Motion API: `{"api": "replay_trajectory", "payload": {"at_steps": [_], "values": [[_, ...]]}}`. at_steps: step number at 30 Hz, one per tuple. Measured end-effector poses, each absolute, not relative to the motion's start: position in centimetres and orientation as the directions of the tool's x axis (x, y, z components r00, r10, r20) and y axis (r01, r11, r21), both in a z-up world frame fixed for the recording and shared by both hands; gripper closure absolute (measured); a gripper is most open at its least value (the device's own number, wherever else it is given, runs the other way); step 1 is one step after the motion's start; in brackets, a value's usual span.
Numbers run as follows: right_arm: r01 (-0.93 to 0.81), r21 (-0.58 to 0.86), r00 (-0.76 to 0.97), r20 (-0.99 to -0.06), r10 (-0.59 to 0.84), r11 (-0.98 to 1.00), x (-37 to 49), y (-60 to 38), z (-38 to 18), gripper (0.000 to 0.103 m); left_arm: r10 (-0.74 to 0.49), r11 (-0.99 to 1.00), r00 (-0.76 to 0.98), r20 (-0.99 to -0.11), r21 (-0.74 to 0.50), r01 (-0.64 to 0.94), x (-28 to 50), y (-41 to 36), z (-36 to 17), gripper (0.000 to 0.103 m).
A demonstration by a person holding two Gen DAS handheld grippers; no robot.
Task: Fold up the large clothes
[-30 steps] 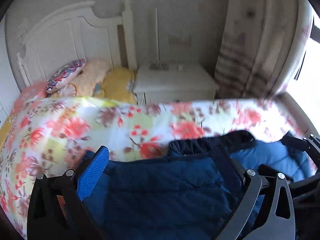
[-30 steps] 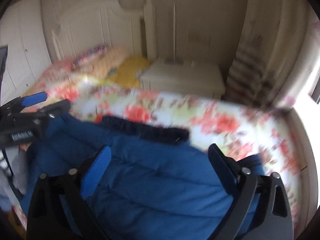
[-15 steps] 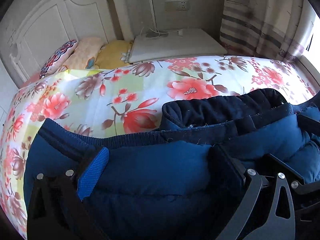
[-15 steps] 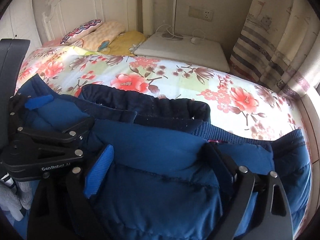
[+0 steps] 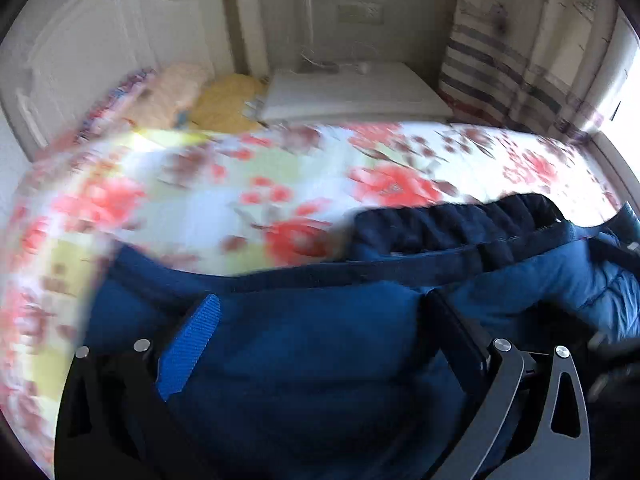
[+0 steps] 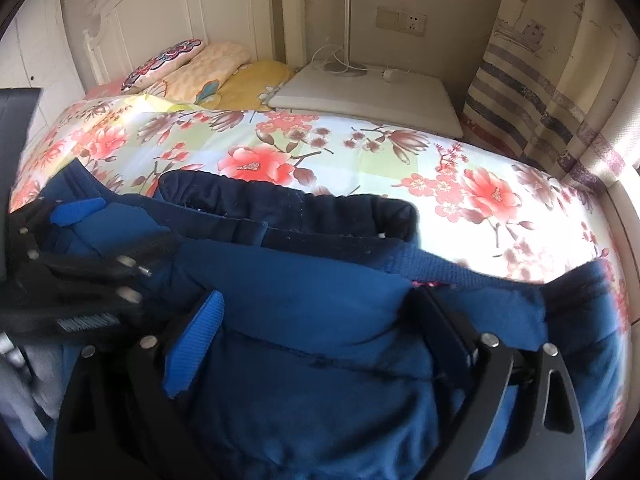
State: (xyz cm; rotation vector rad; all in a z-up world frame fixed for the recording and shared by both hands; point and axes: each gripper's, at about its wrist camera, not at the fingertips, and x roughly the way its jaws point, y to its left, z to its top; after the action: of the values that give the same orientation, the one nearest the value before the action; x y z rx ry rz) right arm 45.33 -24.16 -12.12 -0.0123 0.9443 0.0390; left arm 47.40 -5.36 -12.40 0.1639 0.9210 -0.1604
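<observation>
Right gripper (image 6: 316, 304): jaws set wide and just closing a little, pads pressing on a thick fold of the blue padded jacket (image 6: 304, 380) that fills the gap between them. Left gripper (image 5: 320, 304): jaws likewise wide, clamped across another bulging fold of the same garment. Seen also in the right wrist view at the near left, low over the jacket's left part.

Beneath both: a bed under a floral bedspread (image 6: 440, 168), pale ground with red and brown blossoms, flat and spread to every edge. At the far left end, three pillows in a row: a patterned pillow (image 6: 168, 60), a peach pillow (image 6: 224, 64) and a yellow pillow (image 6: 256, 80), all against a white panelled headboard (image 6: 160, 12). Just right of the pillows, a white nightstand (image 6: 368, 92) with a thin white cable (image 6: 332, 56) on top. On the wall above it, a socket plate (image 6: 402, 20). At the far right, a striped curtain (image 6: 540, 80) with bright daylight beside it.

Jacket position: along the near edge of the bed, bunched up in both grips, spanning from left to right. Dark ribbed band (image 6: 288, 208) just beyond the fingertips, resting on the bedspread. Left wrist view blurred; finer detail there not readable.
</observation>
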Motion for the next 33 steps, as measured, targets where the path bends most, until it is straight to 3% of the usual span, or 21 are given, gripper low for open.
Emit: {"api": "replay_trajectory", "payload": {"at_steps": [3,6,8,13,16,20,23,26,28,30,33], "values": [[0.017,-0.033,0.607,-0.794,-0.037,0.999,44.1,-27.7,-10.8,0.015,-0.002,0.976,0.624,-0.781,0.134,0.171,47.2,-2.3,-11.3,0.004],[0.139,0.054,0.583,-0.812,-0.037,0.989,43.5,-33.4,-11.2,0.015,0.020,0.985,0.595,-0.803,0.117,0.125,48.3,0.9,-12.1,0.004],[0.166,0.163,0.593,-0.805,0.034,0.973,43.0,-36.0,-12.0,0.015,-0.049,0.993,0.555,-0.830,0.019,0.116,49.0,2.5,-13.3,0.004],[0.174,0.320,0.637,-0.758,0.141,0.931,42.3,-38.0,-14.0,0.015,-0.067,0.994,0.550,-0.833,-0.008,0.109,49.3,2.7,-14.1,0.004],[0.174,0.452,0.660,-0.713,0.237,0.875,42.3,-39.8,-14.9,0.014,-0.138,0.990,0.516,-0.845,-0.105,0.092,49.8,3.8,-14.7,0.004],[0.162,0.500,0.678,-0.682,0.272,0.850,42.3,-40.2,-15.1,0.014,-0.207,0.978,0.484,-0.850,-0.198,0.069,50.1,5.0,-15.3,0.004],[0.160,0.529,0.691,-0.663,0.288,0.834,42.1,-40.7,-15.1,0.014,-0.198,0.979,0.491,-0.849,-0.192,0.063,49.9,4.9,-15.2,0.004],[0.190,0.438,0.650,-0.727,0.221,0.879,42.2,-39.8,-14.1,0.017,-0.122,0.992,0.507,-0.853,-0.122,0.034,49.5,4.6,-14.3,0.004],[0.215,0.296,0.638,-0.764,0.096,0.931,41.5,-37.6,-11.9,0.017,-0.056,0.998,0.578,-0.814,-0.053,0.022,47.8,3.9,-11.8,0.004],[0.119,0.213,0.666,-0.742,0.081,0.970,40.5,-33.7,-9.3,0.017,-0.128,0.992,0.623,-0.771,-0.099,0.081,45.8,2.6,-9.6,0.004],[-0.031,0.076,0.654,-0.752,0.078,0.997,39.8,-27.5,-8.0,0.012,-0.113,0.987,0.643,-0.758,-0.011,0.160,43.4,-1.8,-8.2,0.004]]}}
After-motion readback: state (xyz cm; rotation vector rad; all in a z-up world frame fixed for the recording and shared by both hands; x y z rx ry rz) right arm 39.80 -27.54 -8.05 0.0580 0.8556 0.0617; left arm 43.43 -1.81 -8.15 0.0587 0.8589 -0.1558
